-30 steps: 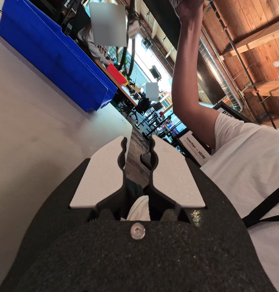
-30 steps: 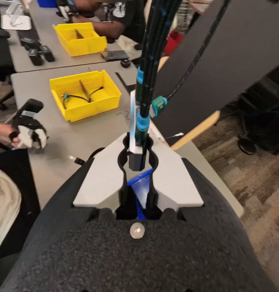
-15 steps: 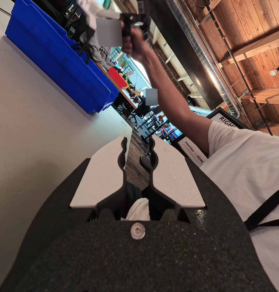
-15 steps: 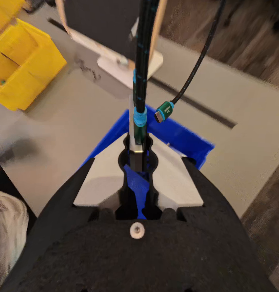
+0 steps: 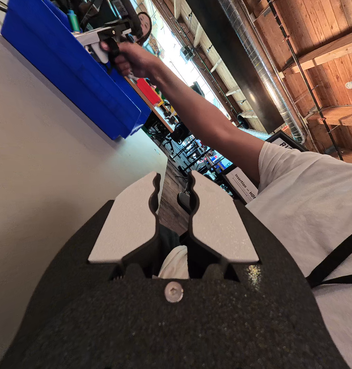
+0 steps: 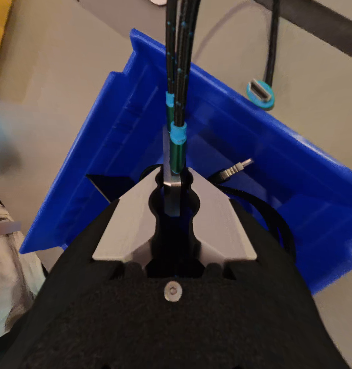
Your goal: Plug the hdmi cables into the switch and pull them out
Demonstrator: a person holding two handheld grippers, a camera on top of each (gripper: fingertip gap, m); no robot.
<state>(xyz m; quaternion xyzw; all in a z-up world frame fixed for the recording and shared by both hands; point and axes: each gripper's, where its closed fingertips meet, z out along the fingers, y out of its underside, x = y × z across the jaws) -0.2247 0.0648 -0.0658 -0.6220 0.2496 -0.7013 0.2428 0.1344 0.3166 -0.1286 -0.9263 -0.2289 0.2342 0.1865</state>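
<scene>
While your right claw stays clamped on the slim grey metal switch at frame centre, green-shelled braided HDMI cables plugged in, poised over the blue plastic bin, apparently for stowing, your left claw idles parted and empty by the pale surface.

The right gripper pinches a slim grey switch over a blue bin on the tabletop. Two braided cables are plugged into the switch. A third cable's loose plug hangs past the bin's far rim.
</scene>
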